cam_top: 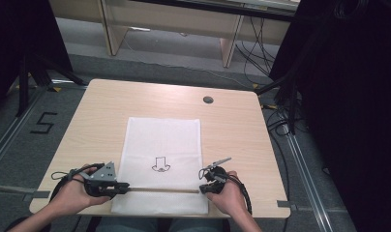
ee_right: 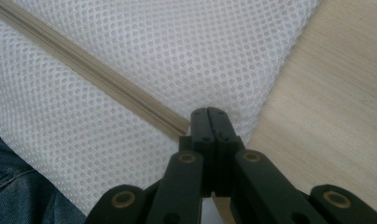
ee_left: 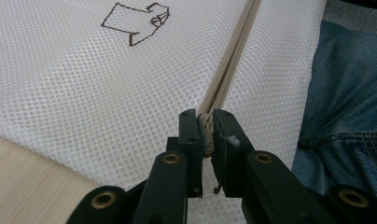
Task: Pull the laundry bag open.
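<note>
Lying flat at the table's [cam_top: 135, 94] near-centre, white mesh laundry bag [cam_top: 164, 140], near edge overhanging toward the person's jeans [ee_left: 350, 116] | left gripper [cam_top: 120, 186] pinching the beige zipper's [cam_top: 159, 190] left end | right gripper [cam_top: 205, 188] pressed together at its right end | bare wood left, right, far.
</note>
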Demonstrator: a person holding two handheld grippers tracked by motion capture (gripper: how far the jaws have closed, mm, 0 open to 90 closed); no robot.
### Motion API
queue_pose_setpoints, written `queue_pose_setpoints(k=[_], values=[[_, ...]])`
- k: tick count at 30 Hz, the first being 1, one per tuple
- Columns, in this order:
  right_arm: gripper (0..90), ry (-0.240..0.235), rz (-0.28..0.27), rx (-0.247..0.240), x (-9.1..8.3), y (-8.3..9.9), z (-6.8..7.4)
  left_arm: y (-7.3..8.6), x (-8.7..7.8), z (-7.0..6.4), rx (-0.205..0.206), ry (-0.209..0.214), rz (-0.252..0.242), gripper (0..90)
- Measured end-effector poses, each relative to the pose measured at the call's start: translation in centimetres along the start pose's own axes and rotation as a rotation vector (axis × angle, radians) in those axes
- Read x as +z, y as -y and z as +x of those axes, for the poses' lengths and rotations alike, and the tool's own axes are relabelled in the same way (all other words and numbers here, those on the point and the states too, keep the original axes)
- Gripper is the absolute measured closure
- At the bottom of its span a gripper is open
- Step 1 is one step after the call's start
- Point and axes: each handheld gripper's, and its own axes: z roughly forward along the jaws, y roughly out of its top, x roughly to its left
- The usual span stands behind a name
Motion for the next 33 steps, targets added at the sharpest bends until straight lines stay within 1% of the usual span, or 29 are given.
queue_pose_setpoints(k=[1, 2, 5, 6, 7, 8, 9, 12, 13, 14, 16, 17, 18, 19, 20, 21, 23, 24, 25, 26, 27, 28, 29, 30, 31, 33], values=[[90.0, 0.0, 0.0, -0.001, 0.0, 0.0, 0.0, 0.0, 0.0, 0.1, 0.01, -0.002, 0.006, 82.1], [90.0, 0.0, 0.0, -0.001, 0.0, 0.0, 0.0, 0.0, 0.0, 0.1, 0.01, -0.002, 0.006, 82.0], [90.0, 0.0, 0.0, 0.0, 0.0, 0.0, 0.0, 0.0, 0.0, 0.0, -0.001, 0.003, 0.0, 82.1], [90.0, -0.001, 0.0, 0.0, 0.0, 0.0, 0.0, 0.1, 0.0, 0.1, 0.003, 0.001, 0.005, 82.1], [90.0, -0.001, 0.0, 0.0, 0.0, 0.0, 0.0, 0.1, 0.0, 0.3, 0.018, 0.002, 0.009, 82.1], [90.0, 0.0, 0.001, 0.001, 0.0, 0.0, 0.0, 0.1, 0.0, 0.2, 0.001, 0.004, 0.007, 82.0], [90.0, 0.0, 0.0, 0.0, 0.0, 0.0, 0.0, 0.1, 0.0, 0.1, -0.003, 0.005, 0.0, 82.0], [90.0, -0.001, 0.0, 0.001, 0.0, 0.0, 0.0, 0.1, 0.0, 0.1, -0.007, 0.011, -0.001, 82.1], [90.0, 0.0, 0.002, 0.004, 0.0, 0.0, 0.0, 0.1, -0.1, 0.2, 0.004, 0.005, 0.011, 82.1], [90.0, 0.002, 0.007, 0.013, -0.1, 0.0, 0.0, 0.1, -0.1, 0.3, 0.004, 0.007, 0.009, 82.1], [90.0, 0.001, 0.006, 0.014, 0.0, 0.0, 0.0, 0.2, 0.0, 0.3, 0.004, 0.011, 0.008, 82.1], [90.0, 0.0, 0.004, 0.01, 0.0, 0.0, 0.0, 0.2, 0.0, 0.2, -0.009, 0.012, 0.0, 82.1], [90.0, 0.0, 0.005, 0.013, 0.0, 0.0, 0.0, 0.2, 0.0, 0.2, -0.008, 0.011, 0.003, 82.1], [90.0, -0.004, -0.004, -0.003, 0.0, 0.0, 0.0, 0.2, -0.1, 0.2, -0.005, 0.01, 0.006, 82.1], [90.0, -0.004, -0.004, -0.003, 0.0, 0.0, 0.0, 0.2, 0.0, 0.2, -0.007, 0.012, 0.004, 82.1], [90.0, -0.01, -0.003, 0.004, 0.1, 0.0, 0.0, 0.3, -0.1, 0.3, 0.007, -0.002, 0.023, 82.1], [90.0, -0.007, -0.002, 0.003, 0.0, 0.0, 0.1, 0.6, -0.3, 0.5, 0.001, -0.009, 0.027, 82.1], [90.0, -0.007, -0.004, -0.003, 0.0, 0.0, 0.0, 0.9, -0.5, 0.8, -0.007, -0.02, 0.028, 82.1], [90.0, -0.007, -0.004, -0.003, 0.0, 0.0, 0.0, 0.9, -0.5, 0.8, -0.007, -0.02, 0.028, 82.1], [90.0, -0.004, -0.003, -0.005, 0.0, 0.0, 0.0, 1.1, -0.8, 0.9, -0.02, -0.029, 0.023, 82.1], [90.0, -0.004, -0.003, -0.005, 0.0, 0.0, 0.0, 1.1, -0.8, 0.9, -0.02, -0.029, 0.023, 82.1], [90.0, -0.006, -0.008, -0.02, 0.1, -0.1, -0.1, 1.2, -0.9, 1.0, -0.026, -0.028, 0.024, 82.1], [90.0, -0.005, -0.007, -0.02, 0.1, -0.1, -0.1, 1.3, -0.9, 1.0, -0.035, -0.02, 0.016, 82.1], [90.0, -0.005, 0.002, -0.005, 0.0, -0.1, 0.0, 1.2, -1.0, 1.1, -0.01, -0.027, 0.038, 82.1], [90.0, -0.006, -0.005, -0.015, 0.1, -0.1, -0.1, 1.2, -1.0, 1.1, -0.01, -0.027, 0.038, 82.0], [90.0, -0.004, -0.007, -0.014, 0.1, -0.1, -0.1, 1.2, -1.0, 1.1, -0.007, -0.027, 0.041, 82.0]])
